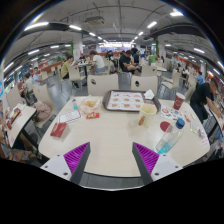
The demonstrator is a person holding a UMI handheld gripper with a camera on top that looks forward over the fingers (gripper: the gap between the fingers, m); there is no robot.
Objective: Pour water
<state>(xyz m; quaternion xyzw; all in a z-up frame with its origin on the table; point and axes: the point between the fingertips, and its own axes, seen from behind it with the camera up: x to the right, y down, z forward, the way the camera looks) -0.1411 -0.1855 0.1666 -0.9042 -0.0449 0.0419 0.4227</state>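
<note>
- The hand-held gripper (111, 160) hangs above the near edge of the worktop (110, 130), its purple pads (76, 155) spread wide with nothing between them.
- A clear water bottle with a red cap (167, 137) stands just ahead of the right finger; a cup (146, 113) sits beyond it, a red cup (179, 100) further off.
- For a clean grasp, I judge the fingers should swing right and straddle the bottle's middle, square to it, before closing.
- A baking tray (125, 100) lies mid-worktop.
- The room looks like a large canteen with people seated behind.
</note>
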